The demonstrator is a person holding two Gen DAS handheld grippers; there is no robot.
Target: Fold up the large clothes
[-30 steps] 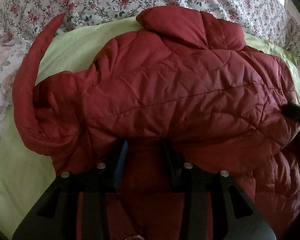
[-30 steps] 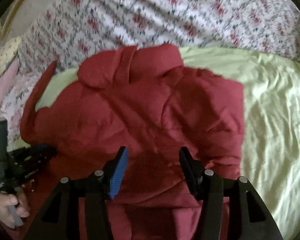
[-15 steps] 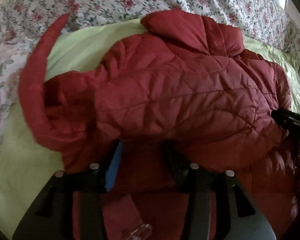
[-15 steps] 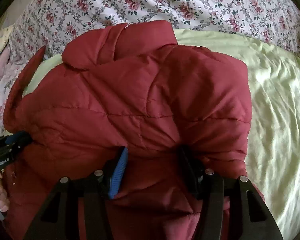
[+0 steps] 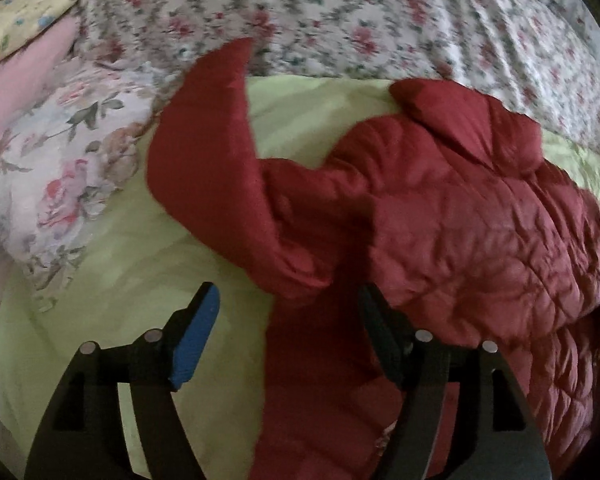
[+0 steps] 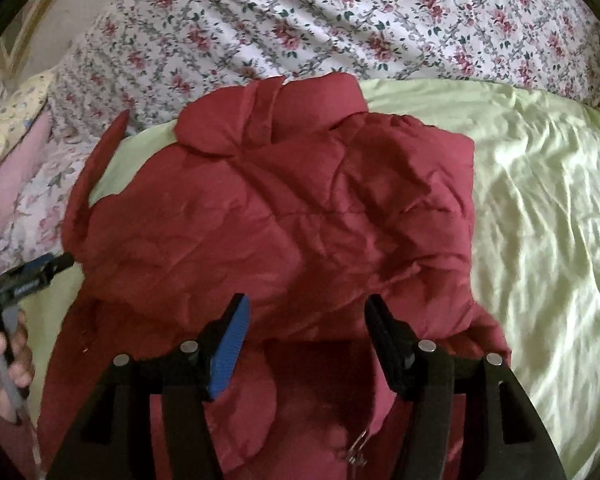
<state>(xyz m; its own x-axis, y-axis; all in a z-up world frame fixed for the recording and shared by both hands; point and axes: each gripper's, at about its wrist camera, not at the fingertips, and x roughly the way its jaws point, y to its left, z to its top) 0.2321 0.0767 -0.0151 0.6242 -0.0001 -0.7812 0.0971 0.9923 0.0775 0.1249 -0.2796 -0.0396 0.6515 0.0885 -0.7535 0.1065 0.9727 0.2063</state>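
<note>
Lying doubled over itself, red quilted jacket [image 6: 300,216] puffs on green sheet [image 6: 540,200]

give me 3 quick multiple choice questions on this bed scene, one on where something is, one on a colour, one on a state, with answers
1. What does the red quilted jacket lie on?
A. a bare wooden floor
B. the light green sheet
C. a blue chair

2. What colour is the pad on one jaw of the right gripper?
A. blue
B. yellow
C. white

3. How do the jaws of the left gripper stand?
A. shut on the collar
B. shut on a sleeve
C. open, holding nothing

Answers:
1. B: green sheet shows around the jacket on both sides, with the floral bedding behind it.
2. A: the right wrist view shows a blue pad facing a black one.
3. C: the left wrist view shows a wide gap between the jaws with sheet and jacket beyond, nothing pinched.
</note>
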